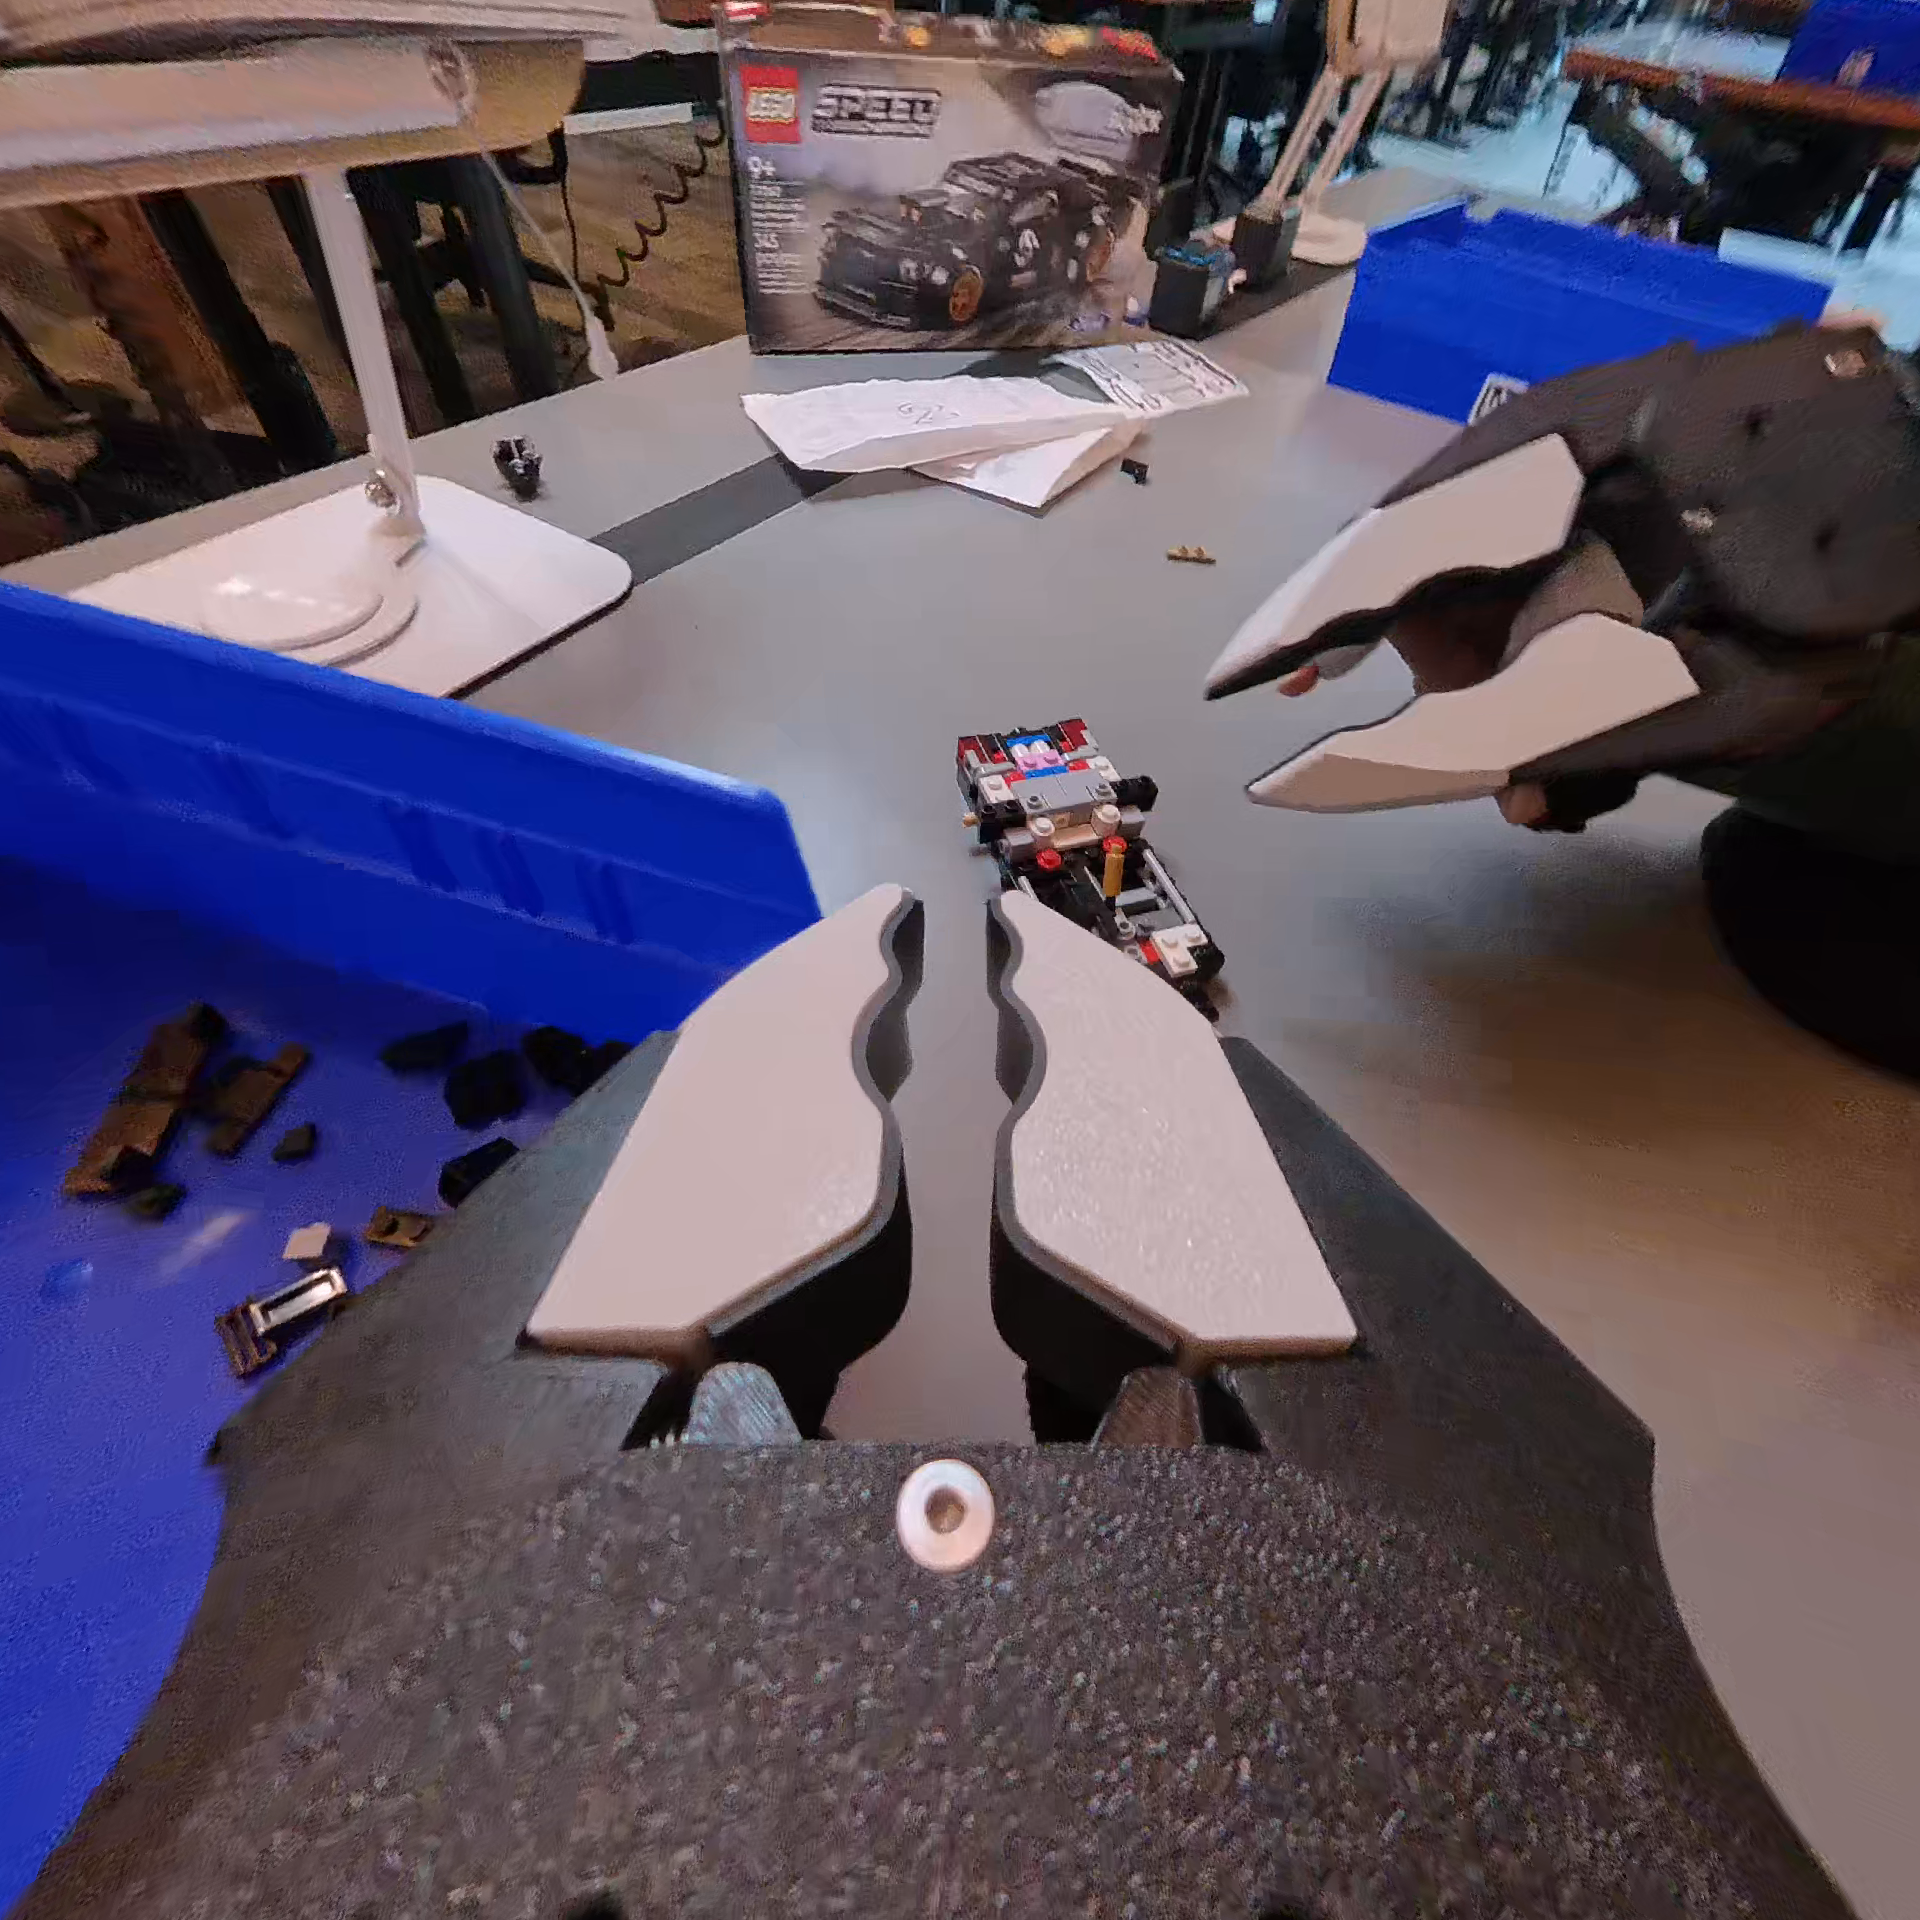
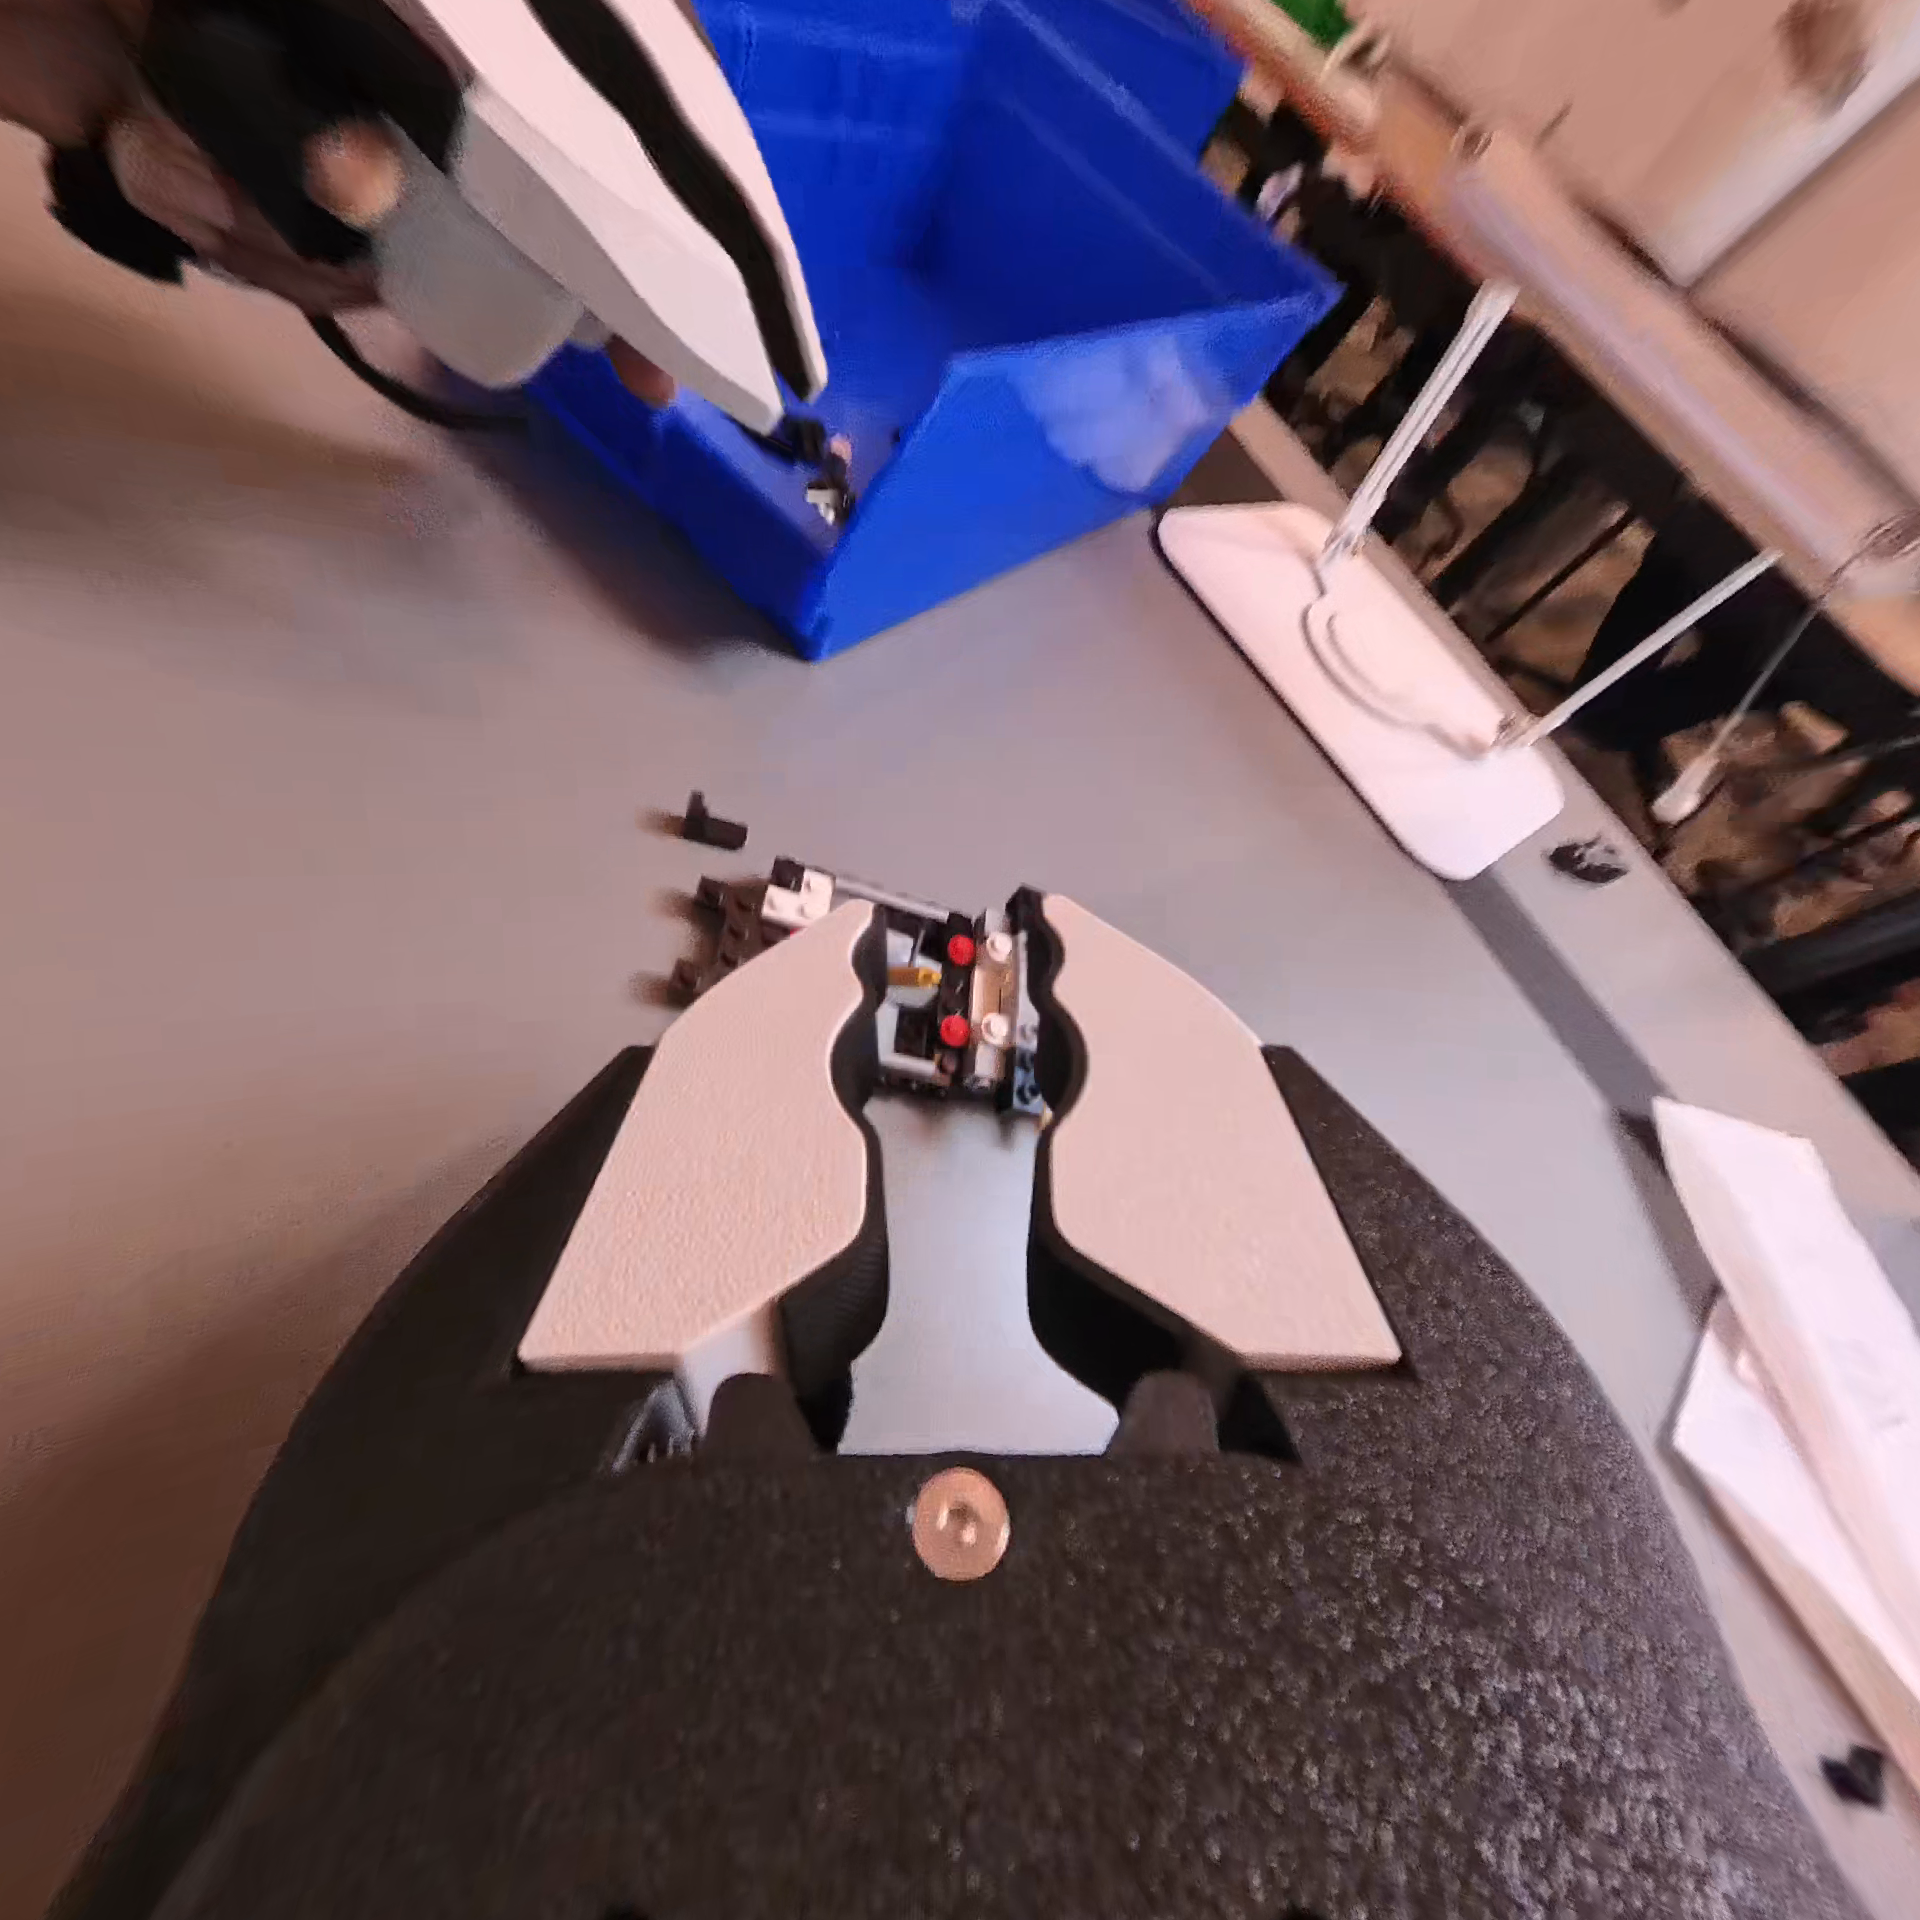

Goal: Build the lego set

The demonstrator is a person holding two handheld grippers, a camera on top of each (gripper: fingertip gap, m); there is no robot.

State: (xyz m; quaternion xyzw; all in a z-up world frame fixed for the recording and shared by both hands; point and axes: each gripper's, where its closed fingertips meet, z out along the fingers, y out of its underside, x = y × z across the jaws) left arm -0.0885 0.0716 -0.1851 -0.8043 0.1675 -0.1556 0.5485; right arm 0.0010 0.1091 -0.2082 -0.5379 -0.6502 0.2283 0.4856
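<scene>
A half-built brick car (image 1: pixel 1081 842) lies on the grey bench (image 1: pixel 1039 623), its studded chassis bare, with red, white, pink and grey pieces showing on top. In the right wrist view the same model (image 2: pixel 951 1003) sits between the tips of the right tongs (image 2: pixel 951 914), which are spread wide with one finger on each side of it; whether the pads touch it cannot be told. In the left wrist view the right tongs (image 1: pixel 1236 743) hang above and to one side of the car, fingers apart and empty.

The left tongs (image 1: pixel 951 904) are spread a little, with a narrow gap between the tips and nothing in it. They sit over the near edge of a blue bin (image 1: pixel 416 831), just beside the car's near end. In the bin lie loose black and brown bricks (image 1: pixel 208 1101). From the right wrist view the left tongs (image 2: pixel 790 400) point down into that blue bin (image 2: pixel 1039 468).

A small black piece (image 2: pixel 717 826) lies on the bench just beside the model. Farther off stand a white lamp base (image 1: pixel 395 592), folded white paper bags (image 1: pixel 935 421), a printed sheet (image 1: pixel 1153 374) and the set's cardboard box (image 1: pixel 945 197), upright at the far edge. A second blue bin (image 1: pixel 1558 301) stands to the right.
</scene>
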